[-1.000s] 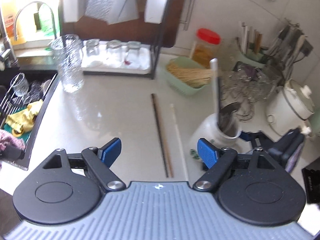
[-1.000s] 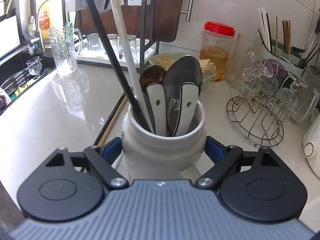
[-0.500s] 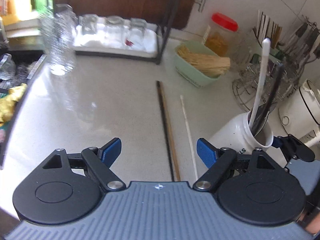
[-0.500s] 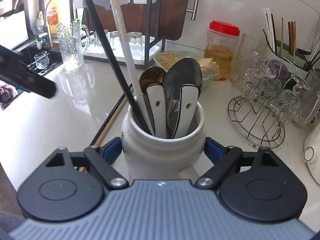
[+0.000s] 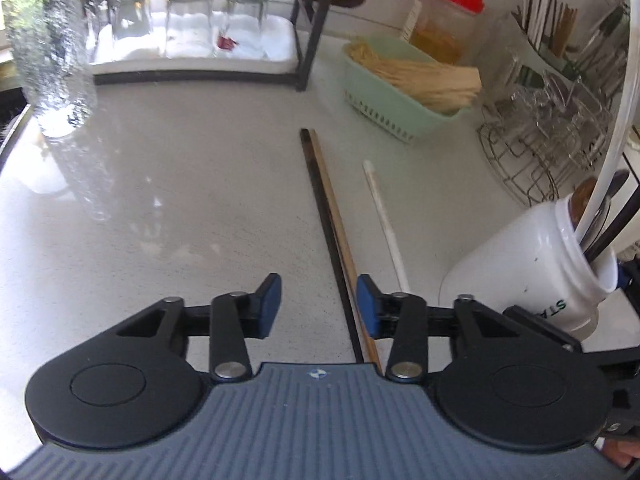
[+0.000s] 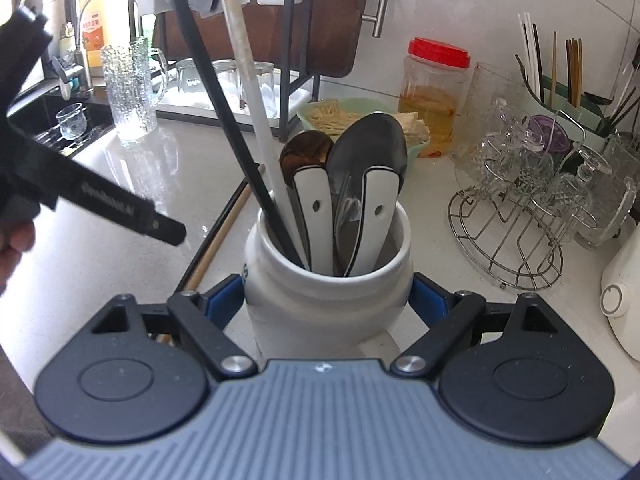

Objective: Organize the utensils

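Observation:
A black chopstick (image 5: 324, 220) and a wooden chopstick (image 5: 338, 224) lie side by side on the pale counter (image 5: 180, 208). A white chopstick (image 5: 386, 220) lies just to their right. My left gripper (image 5: 318, 304) hangs low over the pair's near end. Its jaws are closing, with the pair between them close to the right pad and neither pad touching. My right gripper (image 6: 328, 300) is shut on a white ceramic jar (image 6: 328, 292). The jar (image 5: 532, 264) holds a black chopstick (image 6: 216, 104), a white chopstick (image 6: 248, 80) and two white-handled spoons (image 6: 372, 160).
At the back stand a green basket of sticks (image 5: 400, 92), a red-lidded jar (image 5: 444, 20) and a rack with upturned glasses (image 5: 192, 20). A glass mug (image 5: 52, 52) is far left, a wire glass stand (image 6: 516, 220) and a white appliance (image 6: 624, 292) right, a sink (image 6: 60, 120) left.
My left gripper came down and forward over the lying chopsticks, and its jaws narrowed around the pair. It now shows in the right wrist view. The right gripper kept still on the jar.

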`<action>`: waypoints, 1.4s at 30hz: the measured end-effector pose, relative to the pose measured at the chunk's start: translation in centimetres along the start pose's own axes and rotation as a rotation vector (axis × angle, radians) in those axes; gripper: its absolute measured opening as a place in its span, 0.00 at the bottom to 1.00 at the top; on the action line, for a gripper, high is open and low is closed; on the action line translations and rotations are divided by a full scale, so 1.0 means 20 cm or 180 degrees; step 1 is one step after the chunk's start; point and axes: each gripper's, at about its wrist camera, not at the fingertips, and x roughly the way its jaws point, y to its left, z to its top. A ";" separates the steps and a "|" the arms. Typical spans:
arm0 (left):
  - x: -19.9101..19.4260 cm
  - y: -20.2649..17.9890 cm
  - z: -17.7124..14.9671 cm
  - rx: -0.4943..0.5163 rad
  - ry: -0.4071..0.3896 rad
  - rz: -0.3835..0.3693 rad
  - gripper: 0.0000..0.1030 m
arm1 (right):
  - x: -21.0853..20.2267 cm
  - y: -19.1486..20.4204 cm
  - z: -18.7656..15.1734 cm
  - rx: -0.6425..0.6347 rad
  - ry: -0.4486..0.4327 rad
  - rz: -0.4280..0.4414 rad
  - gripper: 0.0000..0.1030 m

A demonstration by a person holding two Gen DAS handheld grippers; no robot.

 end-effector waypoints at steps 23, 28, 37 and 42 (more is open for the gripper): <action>0.14 -0.13 0.05 0.0456 -0.0054 0.0093 0.09 | 0.00 0.03 -0.01 0.0127 -0.0015 -0.0154 0.88; 0.14 -0.12 0.04 0.0395 0.0017 0.0109 0.07 | 0.00 0.03 -0.01 0.0153 -0.0015 -0.0175 0.88; 0.12 -0.13 0.01 0.0298 0.0069 0.0202 0.05 | 0.01 0.02 0.00 0.0175 0.0068 -0.0169 0.88; 0.07 -0.10 -0.01 0.0187 0.0126 0.0277 0.05 | 0.02 0.02 0.01 0.0173 0.0141 -0.0146 0.88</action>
